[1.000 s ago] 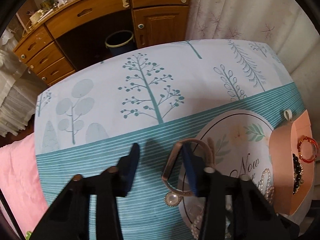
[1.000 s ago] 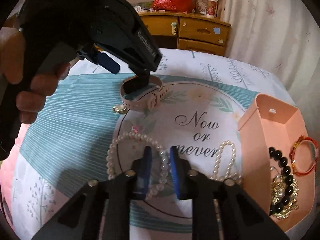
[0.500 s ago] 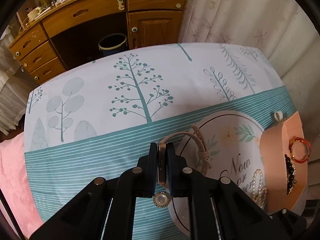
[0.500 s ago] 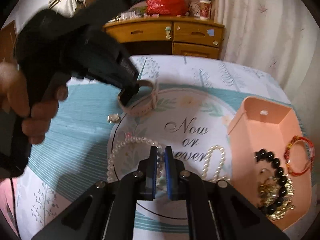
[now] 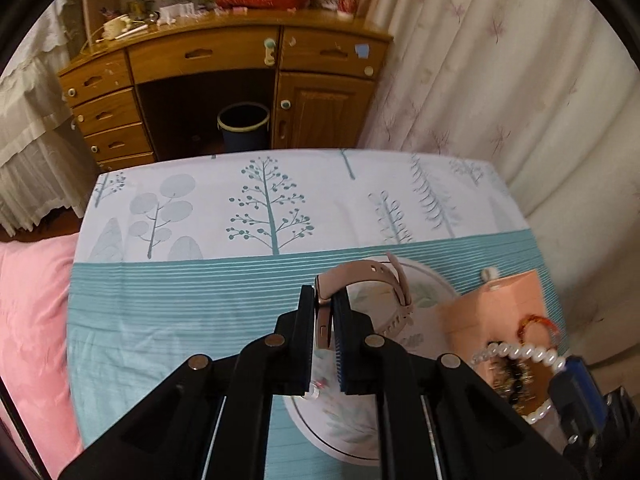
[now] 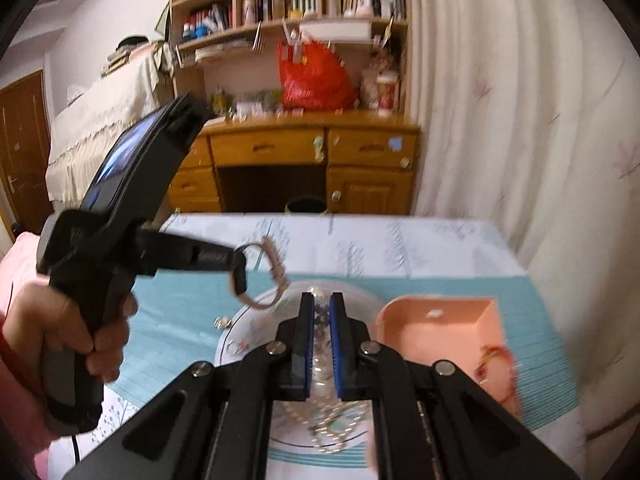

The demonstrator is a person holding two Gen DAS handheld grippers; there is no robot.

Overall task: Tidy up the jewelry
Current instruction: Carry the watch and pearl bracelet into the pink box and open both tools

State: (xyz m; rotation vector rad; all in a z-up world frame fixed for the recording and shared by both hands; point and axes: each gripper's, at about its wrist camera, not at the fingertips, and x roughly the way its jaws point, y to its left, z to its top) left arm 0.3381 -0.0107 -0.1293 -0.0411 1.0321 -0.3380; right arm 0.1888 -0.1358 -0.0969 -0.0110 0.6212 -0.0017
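Left gripper [image 5: 323,312]: clamped on the case of the pink watch [image 5: 362,280]; the strap loops out ahead and to the right of the fingertips, lifted above the round mat [image 5: 436,292].
Brooch [image 6: 223,322]: lies on the teal striped cloth [image 5: 180,304], left of the mat.
Right gripper [image 6: 320,320]: closed on the pearl necklace [image 6: 320,364]; the strand hangs below its fingers, over the mat.
Pink box [image 6: 440,332]: right of the mat, holding a red bracelet [image 6: 494,364].
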